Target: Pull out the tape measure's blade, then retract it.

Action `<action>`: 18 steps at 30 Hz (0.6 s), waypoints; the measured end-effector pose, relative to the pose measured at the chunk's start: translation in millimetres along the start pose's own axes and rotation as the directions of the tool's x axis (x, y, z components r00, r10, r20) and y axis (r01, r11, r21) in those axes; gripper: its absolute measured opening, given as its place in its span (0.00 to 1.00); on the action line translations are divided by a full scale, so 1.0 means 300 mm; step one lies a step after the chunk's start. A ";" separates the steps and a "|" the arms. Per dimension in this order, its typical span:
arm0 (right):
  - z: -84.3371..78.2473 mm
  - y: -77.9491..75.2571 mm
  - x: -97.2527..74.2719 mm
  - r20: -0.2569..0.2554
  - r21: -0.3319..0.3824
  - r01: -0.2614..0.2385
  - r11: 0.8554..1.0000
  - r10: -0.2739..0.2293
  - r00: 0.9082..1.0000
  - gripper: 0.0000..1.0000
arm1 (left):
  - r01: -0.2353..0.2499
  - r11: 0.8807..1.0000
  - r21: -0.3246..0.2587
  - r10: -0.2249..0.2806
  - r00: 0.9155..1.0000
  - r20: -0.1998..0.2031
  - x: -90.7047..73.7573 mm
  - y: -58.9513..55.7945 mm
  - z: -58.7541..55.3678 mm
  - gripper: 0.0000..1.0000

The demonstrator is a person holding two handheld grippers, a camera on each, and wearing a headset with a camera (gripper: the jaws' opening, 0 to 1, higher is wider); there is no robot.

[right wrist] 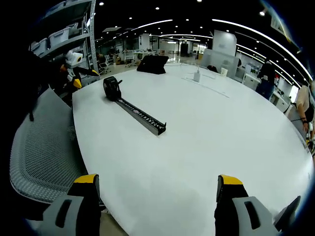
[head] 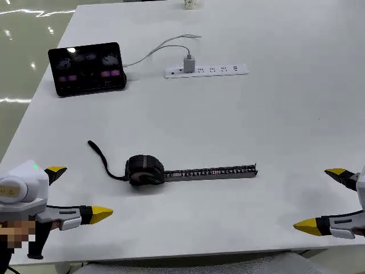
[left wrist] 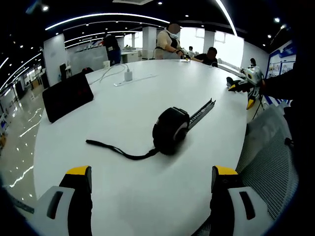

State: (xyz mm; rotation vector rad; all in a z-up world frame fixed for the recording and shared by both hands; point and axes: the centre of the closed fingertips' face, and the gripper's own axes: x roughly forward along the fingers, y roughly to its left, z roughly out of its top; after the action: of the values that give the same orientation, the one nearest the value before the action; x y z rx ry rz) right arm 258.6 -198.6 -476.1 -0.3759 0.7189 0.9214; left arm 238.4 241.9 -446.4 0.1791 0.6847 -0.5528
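Observation:
A black tape measure (head: 145, 170) lies on the white table (head: 228, 120) with its blade (head: 211, 172) pulled out to the right and a black wrist strap (head: 102, 160) trailing left. In the left gripper view the case (left wrist: 170, 130) sits ahead of the jaws, blade (left wrist: 202, 110) pointing away. In the right gripper view the blade's end (right wrist: 158, 129) is nearest and the case (right wrist: 112, 88) farther. My left gripper (head: 80, 192) stands open at the near left, apart from the tape. My right gripper (head: 328, 198) is open at the near right, holding nothing.
A dark tablet (head: 87, 68) stands at the back left. A white power strip (head: 206, 70) with a plugged charger (head: 189, 62) and cable lies behind the tape. The table's front edge (head: 171, 256) runs just under both grippers. People sit at the far end (left wrist: 172, 42).

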 end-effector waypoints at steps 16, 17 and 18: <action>-0.010 0.016 -0.003 0.005 0.013 0.005 1.000 -0.005 1.000 0.99 | 0.022 1.000 0.011 -0.022 1.000 0.006 0.056 -0.073 0.035 0.99; -0.010 0.012 -0.002 -0.002 0.008 0.010 1.000 -0.010 1.000 0.99 | 0.012 1.000 0.008 -0.012 1.000 -0.003 0.060 -0.074 0.032 0.99; -0.008 0.009 -0.002 -0.001 0.006 0.010 1.000 -0.010 1.000 0.99 | 0.007 1.000 0.006 -0.007 1.000 -0.004 0.063 -0.074 0.032 0.99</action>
State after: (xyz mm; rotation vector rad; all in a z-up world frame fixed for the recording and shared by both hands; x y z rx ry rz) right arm 255.1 -198.6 -477.3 -0.3747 0.7199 0.9093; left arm 243.8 211.8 -450.7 0.1834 0.6883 -0.5611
